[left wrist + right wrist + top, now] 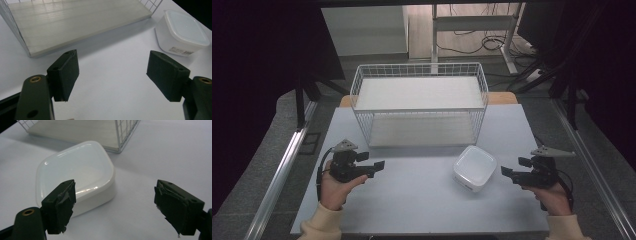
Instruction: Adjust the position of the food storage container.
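While white lidded box [474,167] sits untouched, left gripper [376,167], right gripper [513,167] gape wide, empty.

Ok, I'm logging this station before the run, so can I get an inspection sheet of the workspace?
Surface: pale grey table, bare in front.
Job's things: white lidded box, upright, shut, in front of the wire rack.
Clutter: nothing seen.
Grippers: left tongs open, holding nothing; right tongs open, beside the box, not touching it.
Cables: black lead from the left tongs; loose cables on the floor behind.
Surroundings: metal rail, desk frame.
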A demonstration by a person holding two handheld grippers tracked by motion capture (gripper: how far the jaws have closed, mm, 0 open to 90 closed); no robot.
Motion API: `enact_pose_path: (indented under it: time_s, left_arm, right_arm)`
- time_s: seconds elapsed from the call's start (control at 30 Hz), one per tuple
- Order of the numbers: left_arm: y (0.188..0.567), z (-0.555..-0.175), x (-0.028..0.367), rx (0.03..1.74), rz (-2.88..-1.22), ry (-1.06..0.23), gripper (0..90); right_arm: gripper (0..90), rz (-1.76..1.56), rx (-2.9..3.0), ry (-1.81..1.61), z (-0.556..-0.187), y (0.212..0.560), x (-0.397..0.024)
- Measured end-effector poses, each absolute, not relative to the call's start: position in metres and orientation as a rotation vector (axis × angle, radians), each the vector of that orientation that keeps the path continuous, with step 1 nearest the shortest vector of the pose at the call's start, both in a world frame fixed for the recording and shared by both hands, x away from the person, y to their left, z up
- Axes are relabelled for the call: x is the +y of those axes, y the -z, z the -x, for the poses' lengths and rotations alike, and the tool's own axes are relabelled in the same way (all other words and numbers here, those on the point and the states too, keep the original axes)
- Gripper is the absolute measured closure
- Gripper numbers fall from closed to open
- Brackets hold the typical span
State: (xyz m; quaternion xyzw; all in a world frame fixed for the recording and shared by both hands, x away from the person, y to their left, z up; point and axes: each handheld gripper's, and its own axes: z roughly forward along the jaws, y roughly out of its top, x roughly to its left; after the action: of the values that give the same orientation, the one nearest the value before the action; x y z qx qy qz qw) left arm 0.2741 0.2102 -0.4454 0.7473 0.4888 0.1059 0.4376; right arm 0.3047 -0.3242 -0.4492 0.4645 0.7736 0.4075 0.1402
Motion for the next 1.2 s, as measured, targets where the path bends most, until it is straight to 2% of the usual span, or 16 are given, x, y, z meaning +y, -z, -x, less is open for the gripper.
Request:
enact_pose_path:
  time_s: [0.53, 0.97, 1.0, 1.2]
  left_arm:
    - [0.452, -0.265, 0.203, 1.194, -1.881, -0.254, 24.1]
    - [0.454, -0.262, 0.205, 1.217, -1.867, -0.261, 23.1]
    - [0.456, -0.262, 0.203, 1.226, -1.870, -0.255, 23.1]
    - [0.457, -0.261, 0.203, 1.218, -1.887, -0.244, 25.6]
  right_arm:
    - [18.9, -1.366, 2.258, -1.128, -0.309, 0.451, -0.322]
    - [24.4, -1.354, 2.298, -1.130, -0.315, 0.447, -0.317]
    - [26.9, -1.343, 2.305, -1.135, -0.315, 0.445, -0.315]
    - [29.4, -1.336, 2.315, -1.142, -0.317, 0.442, -0.314]
